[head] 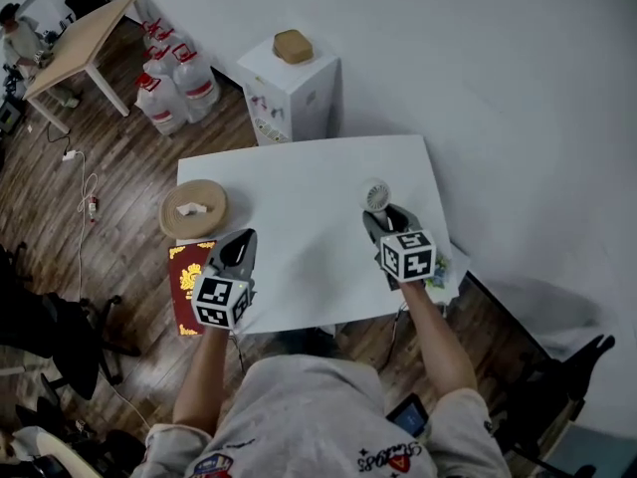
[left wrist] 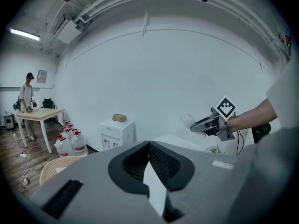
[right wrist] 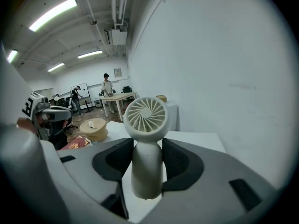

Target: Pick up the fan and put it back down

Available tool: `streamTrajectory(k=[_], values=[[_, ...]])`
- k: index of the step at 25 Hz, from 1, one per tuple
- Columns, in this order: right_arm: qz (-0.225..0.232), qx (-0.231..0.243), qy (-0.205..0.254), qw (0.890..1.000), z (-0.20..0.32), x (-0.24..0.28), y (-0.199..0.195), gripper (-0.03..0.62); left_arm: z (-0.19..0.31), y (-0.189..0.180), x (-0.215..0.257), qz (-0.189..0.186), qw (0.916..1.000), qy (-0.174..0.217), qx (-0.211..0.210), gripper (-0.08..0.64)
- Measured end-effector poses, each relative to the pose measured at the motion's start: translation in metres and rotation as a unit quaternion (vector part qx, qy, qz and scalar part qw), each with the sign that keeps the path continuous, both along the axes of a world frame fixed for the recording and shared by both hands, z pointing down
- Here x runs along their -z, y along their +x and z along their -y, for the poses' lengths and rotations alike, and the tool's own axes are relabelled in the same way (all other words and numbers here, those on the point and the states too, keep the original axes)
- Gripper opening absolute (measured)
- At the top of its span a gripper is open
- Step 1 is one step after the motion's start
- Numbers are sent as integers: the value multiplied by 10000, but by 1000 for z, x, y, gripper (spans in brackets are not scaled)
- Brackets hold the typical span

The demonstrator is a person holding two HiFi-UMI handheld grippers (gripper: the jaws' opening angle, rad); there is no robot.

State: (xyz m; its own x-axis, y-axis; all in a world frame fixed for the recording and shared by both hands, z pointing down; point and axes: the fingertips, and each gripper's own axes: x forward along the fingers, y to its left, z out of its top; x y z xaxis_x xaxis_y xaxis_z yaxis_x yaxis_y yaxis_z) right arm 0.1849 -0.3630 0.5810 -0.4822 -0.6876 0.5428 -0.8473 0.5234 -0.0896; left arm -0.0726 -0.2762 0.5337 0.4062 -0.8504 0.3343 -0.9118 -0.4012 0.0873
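White worktop (head: 299, 177) below: my right claw (right wrist: 147, 148) grips the fan (right wrist: 145, 116) by its handle, apparently lifted clear; left claw (left wrist: 149, 147) clenched, empty. Pick-up done; set-down remains.

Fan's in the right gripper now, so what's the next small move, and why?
Probably lower the right gripper gently toward the white table. Its jaws are clamped on the handle of the fan, which hangs upright clear above the table, so setting it down is what's left.
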Motion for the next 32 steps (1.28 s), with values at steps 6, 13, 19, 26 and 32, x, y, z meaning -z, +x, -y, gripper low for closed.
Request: streamTrajectory(k=[6, 13, 19, 26, 32], values=[[341, -7, 662, 9972, -20, 76, 6, 195, 10, 14, 23, -16, 9997, 212, -145, 5], [472, -89, 1106, 9927, -38, 129, 27, 195, 23, 36, 42, -58, 9987, 406, -309, 5], [463, -197, 1188, 9916, -44, 136, 37, 196, 22, 55, 42, -14, 9977, 446, -511, 5], [447, -256, 1172, 9918, -47, 132, 40, 195, 24, 57, 41, -31, 9975, 432, -549, 5], [428, -274, 1153, 9920, -51, 129, 40, 196, 20, 61, 38, -44, 9974, 387, -603, 5]])
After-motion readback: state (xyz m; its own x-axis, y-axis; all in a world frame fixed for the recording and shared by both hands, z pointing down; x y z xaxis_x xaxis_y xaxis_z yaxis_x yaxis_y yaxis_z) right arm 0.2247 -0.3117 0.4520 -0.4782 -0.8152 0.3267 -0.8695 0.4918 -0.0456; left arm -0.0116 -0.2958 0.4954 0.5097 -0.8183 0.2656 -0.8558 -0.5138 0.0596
